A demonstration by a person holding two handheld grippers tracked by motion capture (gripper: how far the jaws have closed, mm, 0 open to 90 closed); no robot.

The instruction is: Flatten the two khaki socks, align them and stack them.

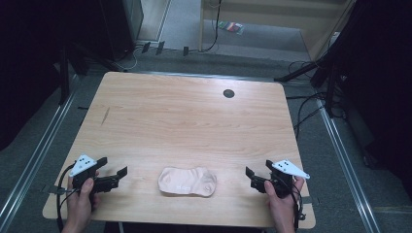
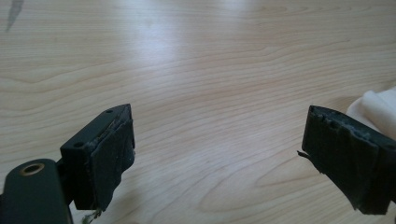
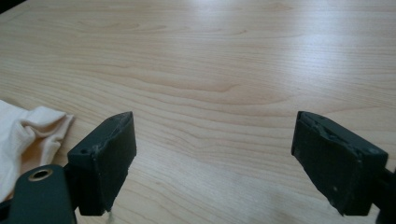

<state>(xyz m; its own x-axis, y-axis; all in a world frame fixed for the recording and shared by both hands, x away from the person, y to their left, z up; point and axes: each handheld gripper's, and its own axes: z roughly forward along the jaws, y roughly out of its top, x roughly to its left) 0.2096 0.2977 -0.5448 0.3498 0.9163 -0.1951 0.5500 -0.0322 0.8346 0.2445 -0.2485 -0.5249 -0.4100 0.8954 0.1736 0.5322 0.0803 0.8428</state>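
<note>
one cloth (image 1: 187,181) between both grippers' spread fingers (image 1: 121,171)

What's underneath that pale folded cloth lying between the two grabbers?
The cloth lies flat on the wooden table, whose bare top shows all around it. Whatever might sit beneath its folds is covered. Both grippers, left and right, rest apart from it, open.

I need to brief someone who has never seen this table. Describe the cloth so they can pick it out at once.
Start at the wooden table and go to its near edge. Between the left gripper and the right gripper, touching neither, lies the cloth. It is a pale pinkish, rumpled, soft bundle, unlike the black grippers and the small dark round hole at the far side.
</note>
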